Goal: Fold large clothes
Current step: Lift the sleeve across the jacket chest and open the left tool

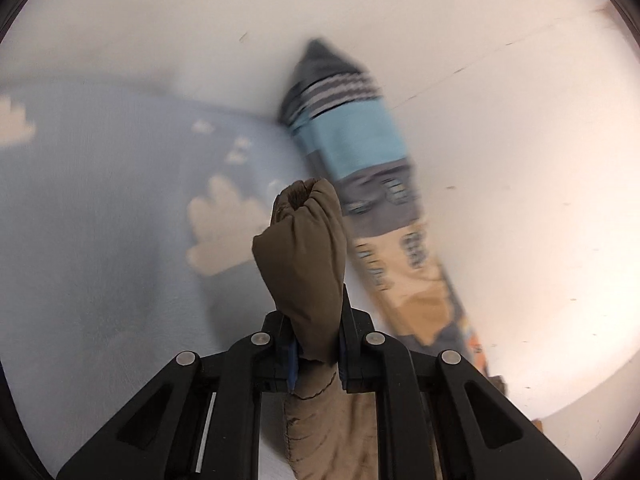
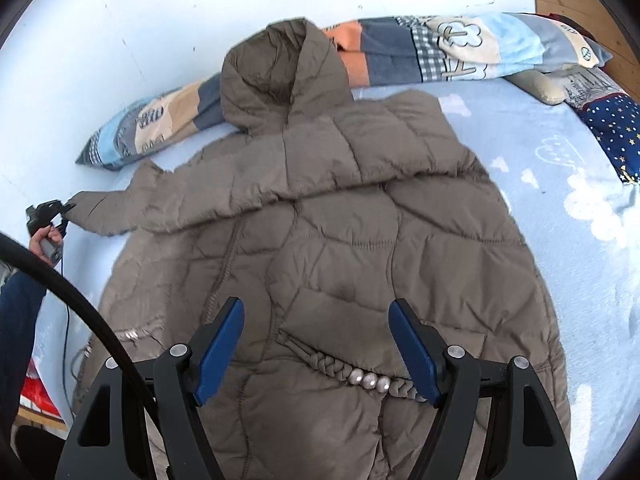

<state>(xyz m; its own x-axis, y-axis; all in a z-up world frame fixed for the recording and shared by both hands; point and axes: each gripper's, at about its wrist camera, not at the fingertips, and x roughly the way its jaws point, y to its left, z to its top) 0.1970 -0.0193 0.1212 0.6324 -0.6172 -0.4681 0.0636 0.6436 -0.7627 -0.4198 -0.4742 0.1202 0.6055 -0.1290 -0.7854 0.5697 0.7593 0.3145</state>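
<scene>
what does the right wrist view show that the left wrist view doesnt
Only the right wrist view shows the whole brown padded coat spread on the bed, its hood, the pearl-trimmed braid, a starry blue pillow, the open right gripper hovering above the coat, and the person's hand holding the left gripper.

Only the left wrist view shows, up close, the left gripper's jaws shut on the sleeve cuff.

Both show the brown coat, the light blue cloud-print sheet, the patchwork bolster and the white wall.
</scene>
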